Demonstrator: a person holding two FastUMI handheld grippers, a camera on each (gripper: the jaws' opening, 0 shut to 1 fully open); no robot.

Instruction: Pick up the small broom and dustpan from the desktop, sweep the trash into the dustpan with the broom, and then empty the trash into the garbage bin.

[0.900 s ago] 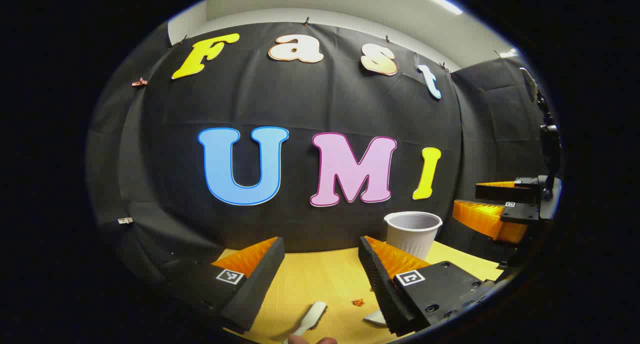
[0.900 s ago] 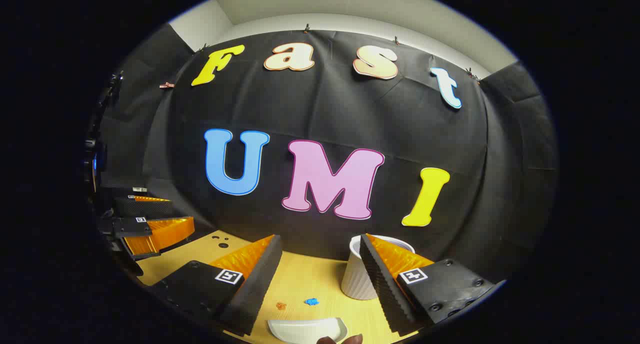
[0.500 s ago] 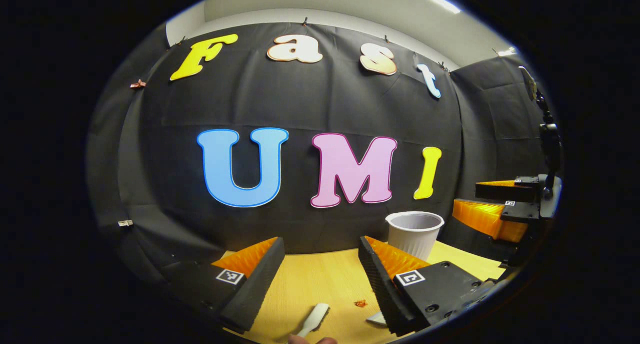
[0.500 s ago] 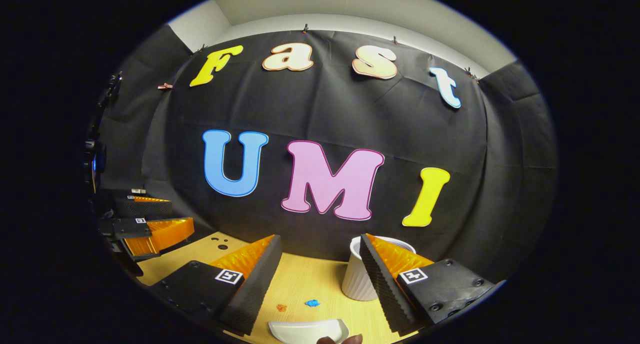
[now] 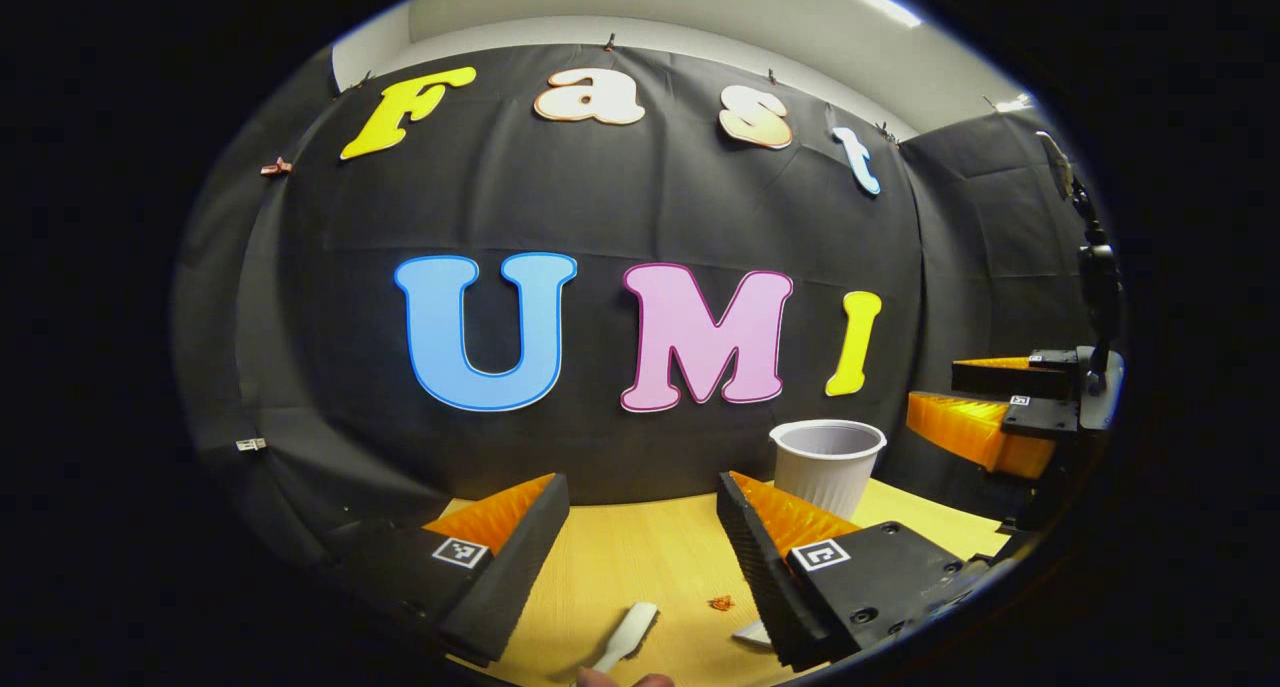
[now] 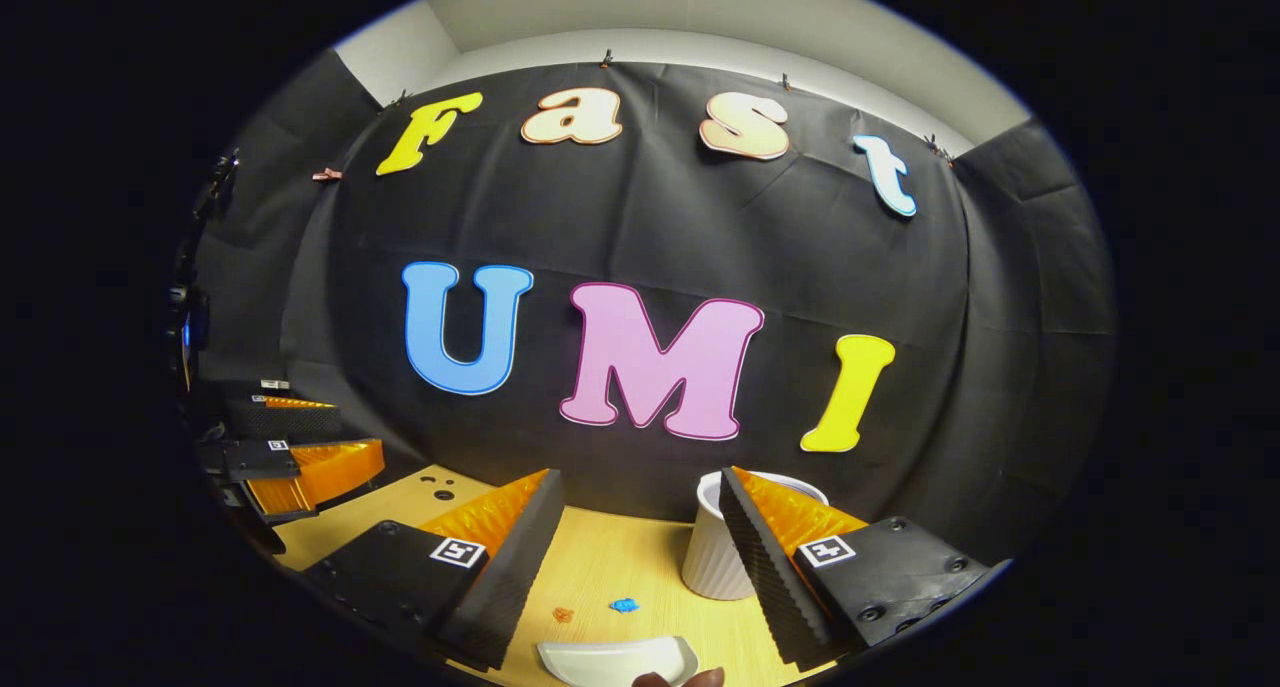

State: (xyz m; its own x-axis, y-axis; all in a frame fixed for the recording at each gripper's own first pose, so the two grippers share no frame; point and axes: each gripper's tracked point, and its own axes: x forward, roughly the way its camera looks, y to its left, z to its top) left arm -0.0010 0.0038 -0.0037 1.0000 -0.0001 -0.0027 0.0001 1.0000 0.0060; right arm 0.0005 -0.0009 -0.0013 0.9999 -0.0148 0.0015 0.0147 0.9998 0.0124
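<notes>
Broom (image 5: 628, 635) and dustpan (image 6: 617, 659) are seen untouched at the desk's (image 6: 600, 562) near edge, below the wide-open, empty left gripper (image 5: 640, 542) and right gripper (image 6: 640, 542). Trash scraps (image 6: 624, 604) lie beyond, unswept. The bin (image 5: 827, 464) stands by the far edge. Every step is judged outstanding.

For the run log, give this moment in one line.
left hand-held gripper open | right hand-held gripper open | broom, dustpan on desktop

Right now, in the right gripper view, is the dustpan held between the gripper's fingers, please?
No, the dustpan lies on the desk below the open right gripper.
</notes>
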